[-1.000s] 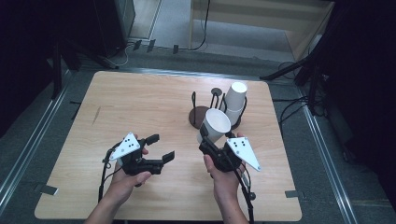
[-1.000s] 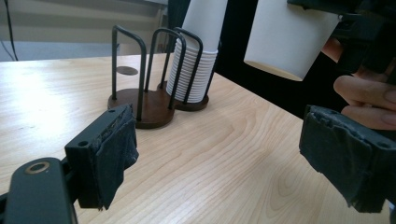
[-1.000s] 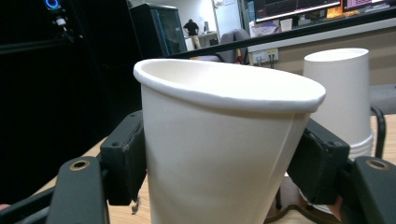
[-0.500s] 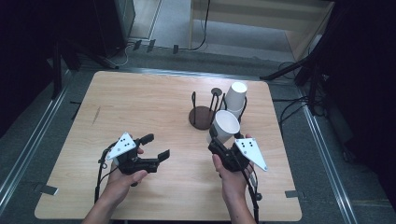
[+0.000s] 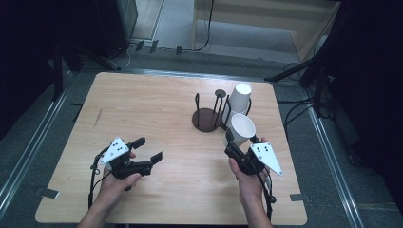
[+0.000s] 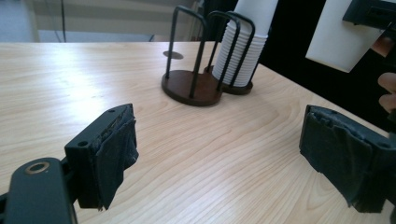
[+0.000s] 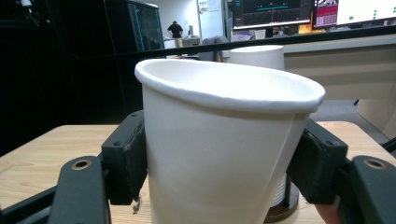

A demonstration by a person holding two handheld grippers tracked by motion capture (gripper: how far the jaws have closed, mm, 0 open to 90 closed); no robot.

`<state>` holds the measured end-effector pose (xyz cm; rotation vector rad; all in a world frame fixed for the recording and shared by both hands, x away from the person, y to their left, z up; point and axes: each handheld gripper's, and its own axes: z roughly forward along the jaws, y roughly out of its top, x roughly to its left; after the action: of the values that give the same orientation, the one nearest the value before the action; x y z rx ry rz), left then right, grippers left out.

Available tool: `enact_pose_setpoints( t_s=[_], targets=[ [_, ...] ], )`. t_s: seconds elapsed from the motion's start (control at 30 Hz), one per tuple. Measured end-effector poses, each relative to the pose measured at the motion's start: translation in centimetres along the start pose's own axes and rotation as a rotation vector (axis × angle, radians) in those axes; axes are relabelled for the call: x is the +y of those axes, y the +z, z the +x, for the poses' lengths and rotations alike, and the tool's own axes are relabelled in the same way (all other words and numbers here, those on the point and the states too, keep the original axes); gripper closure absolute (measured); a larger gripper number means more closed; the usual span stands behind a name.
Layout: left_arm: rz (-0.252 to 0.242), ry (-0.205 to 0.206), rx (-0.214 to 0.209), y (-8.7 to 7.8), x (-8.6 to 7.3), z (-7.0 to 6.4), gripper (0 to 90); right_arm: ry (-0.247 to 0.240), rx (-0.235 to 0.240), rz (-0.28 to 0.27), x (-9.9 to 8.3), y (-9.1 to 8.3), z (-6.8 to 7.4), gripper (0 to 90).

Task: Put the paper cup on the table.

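The right gripper (image 5: 234, 144) is clamping a single white paper cup (image 5: 241, 129), its jaws pressing on the cup's two sides below the rim, as the right gripper view is showing plainly. The cup is riding in the air with its mouth up and tipped a little toward the near side, just near of the cup stack (image 5: 237, 100) that is sitting in the dark wire holder (image 5: 207, 116) at the far right of the table (image 5: 157, 107).

The left gripper (image 5: 147, 149) is hovering at the near left, its jaws spread wide with nothing between them (its padded faces are standing well apart in the left gripper view). It is pointing to the right, toward the held cup (image 6: 340, 35).

The cup is lying to the right of that open gripper and higher, well apart from it, its long axis running roughly upright. Any handover, in my judgement, is turning on closing that sideways gap; the right hand (image 5: 247, 175) is already the one at the cup.
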<state>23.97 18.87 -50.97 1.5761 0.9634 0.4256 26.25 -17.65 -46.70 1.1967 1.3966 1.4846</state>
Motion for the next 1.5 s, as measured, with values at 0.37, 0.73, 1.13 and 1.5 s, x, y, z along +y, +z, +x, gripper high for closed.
enact_pose_setpoints(
  t_s=[0.37, 0.73, 1.13, 1.5],
  targets=[
    [0.002, -0.022, 0.113, -3.2, -1.6, 2.7, 10.9, -0.054, -0.002, -0.008, -1.3, 0.6, -2.3, 31.0],
    [0.029, -0.051, 0.213, -6.7, -3.0, 5.7, 7.9, -0.069, -0.050, 0.024, -2.5, 1.1, -5.0, 31.4],
    [0.026, -0.086, 0.212, -10.2, -4.3, 8.2, 0.0, -0.065, -0.106, 0.046, -3.5, 2.2, -7.1, 31.6],
    [0.033, -0.098, 0.241, -10.7, -4.8, 9.4, 0.0, -0.069, -0.168, 0.093, -4.2, 3.4, -8.2, 31.6]
  ],
)
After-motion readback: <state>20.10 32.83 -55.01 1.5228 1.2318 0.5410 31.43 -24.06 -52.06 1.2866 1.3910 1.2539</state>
